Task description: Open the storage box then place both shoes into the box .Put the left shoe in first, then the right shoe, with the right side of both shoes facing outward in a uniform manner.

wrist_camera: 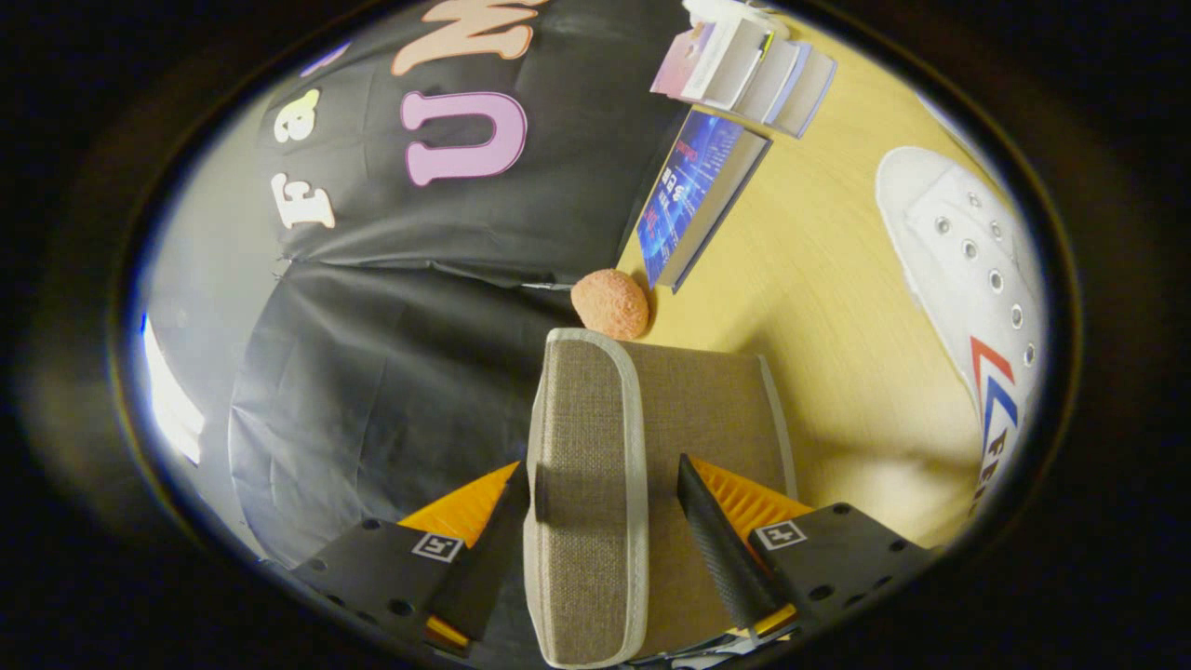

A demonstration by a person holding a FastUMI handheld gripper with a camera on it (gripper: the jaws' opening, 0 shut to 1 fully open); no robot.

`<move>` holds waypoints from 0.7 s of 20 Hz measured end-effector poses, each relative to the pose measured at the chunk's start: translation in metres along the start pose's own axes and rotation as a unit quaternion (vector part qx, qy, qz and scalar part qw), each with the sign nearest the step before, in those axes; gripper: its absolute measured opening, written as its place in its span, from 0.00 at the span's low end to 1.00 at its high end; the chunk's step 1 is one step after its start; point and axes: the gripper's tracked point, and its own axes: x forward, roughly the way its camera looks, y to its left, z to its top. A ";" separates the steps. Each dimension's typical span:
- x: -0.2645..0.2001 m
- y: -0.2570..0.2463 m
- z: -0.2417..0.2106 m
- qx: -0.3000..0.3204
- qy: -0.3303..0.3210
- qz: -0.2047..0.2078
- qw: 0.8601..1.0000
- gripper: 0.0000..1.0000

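Note:
A brown fabric storage box (pixel 716 409) with pale trim stands on the wooden table just ahead of my gripper (pixel 605 507). Its lid (pixel 582 465) rests shut on the box, and the lid's rim lies between my fingers. One finger (pixel 493 549) lies along the lid's top side. The other finger (pixel 712 540) stands in front of the box's wall, a narrow gap away from the rim's trim. The gripper is open around the rim. A white canvas shoe (pixel 968 270) with metal eyelets and red and blue chevrons lies on the table beyond the box, off to one side.
A rough orange ball (pixel 609 302) sits just past the box's far corner. A blue-covered book (pixel 698 200) leans close by it, with a row of several books (pixel 744 70) farther on. Bare wooden tabletop (pixel 837 307) lies between the box and the shoe.

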 end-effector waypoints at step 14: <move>-0.023 0.025 -0.004 0.027 0.031 0.022 0.999 0.72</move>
